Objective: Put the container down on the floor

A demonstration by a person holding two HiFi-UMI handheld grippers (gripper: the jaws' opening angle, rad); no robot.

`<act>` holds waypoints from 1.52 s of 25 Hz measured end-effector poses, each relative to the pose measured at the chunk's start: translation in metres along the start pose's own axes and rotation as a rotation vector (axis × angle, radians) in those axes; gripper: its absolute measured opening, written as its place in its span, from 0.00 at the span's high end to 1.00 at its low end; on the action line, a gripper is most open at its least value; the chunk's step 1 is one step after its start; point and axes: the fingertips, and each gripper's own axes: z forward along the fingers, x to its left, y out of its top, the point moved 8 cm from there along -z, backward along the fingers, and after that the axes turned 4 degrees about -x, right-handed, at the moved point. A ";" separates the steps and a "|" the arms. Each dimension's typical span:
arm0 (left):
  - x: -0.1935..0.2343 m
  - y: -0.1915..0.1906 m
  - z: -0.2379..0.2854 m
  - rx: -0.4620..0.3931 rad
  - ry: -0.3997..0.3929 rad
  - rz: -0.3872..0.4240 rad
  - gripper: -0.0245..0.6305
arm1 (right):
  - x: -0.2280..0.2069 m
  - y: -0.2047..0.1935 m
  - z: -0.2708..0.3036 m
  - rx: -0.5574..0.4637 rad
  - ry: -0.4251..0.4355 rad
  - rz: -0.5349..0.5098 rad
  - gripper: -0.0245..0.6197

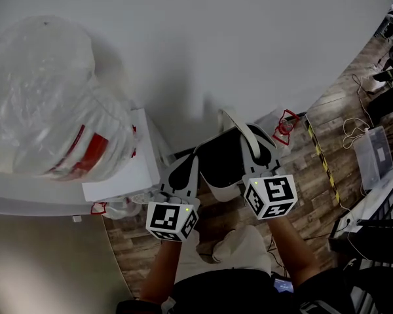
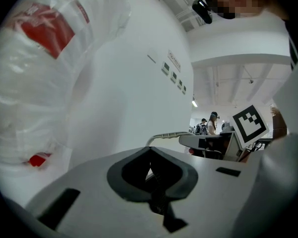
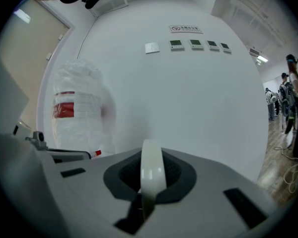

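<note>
**Container held by both grippers at the foot of the white wall**

A curved white wall (image 1: 216,44) fills most of the head view, and every place below is given from it. Against the wall, on its left stretch, stands a tall stack wrapped in clear plastic (image 1: 52,110) with red labels. A wooden floor (image 1: 314,195) runs out from the wall's foot. A white box (image 1: 128,169) sits by the wall just beside the stack.

The container (image 1: 224,190), white outside and dark inside, hangs a little out from the wall's foot, over the floor, right of the white box. Its open mouth faces up towards the head camera. Its base is hidden, so contact with the floor cannot be judged.

The left gripper (image 2: 150,175) is at the container's side nearer the stack. Its jaws are drawn together, with a thin pale sliver of the rim pinched between the dark pads. The right gripper (image 3: 148,185) is at the far side from the stack. Its jaws are clamped on the handle (image 1: 239,124), a white band that stands upright between them and arches over the container's mouth.

A strip of yellow-and-black tape (image 1: 321,159) runs across the floor away from the wall. At the wall's foot, just beyond the right gripper, lies a small red object (image 1: 285,124), too small to identify.
</note>
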 end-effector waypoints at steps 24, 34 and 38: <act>0.043 -0.134 0.041 0.015 -0.049 -0.001 0.94 | -0.028 -0.138 0.056 -0.032 -0.012 0.006 0.91; 0.066 -0.197 0.050 0.005 -0.041 0.007 0.94 | -0.031 -0.198 0.074 -0.044 -0.003 0.011 0.91; 0.073 -0.225 0.052 -0.003 -0.042 0.036 0.94 | -0.031 -0.225 0.079 -0.052 0.005 0.006 0.91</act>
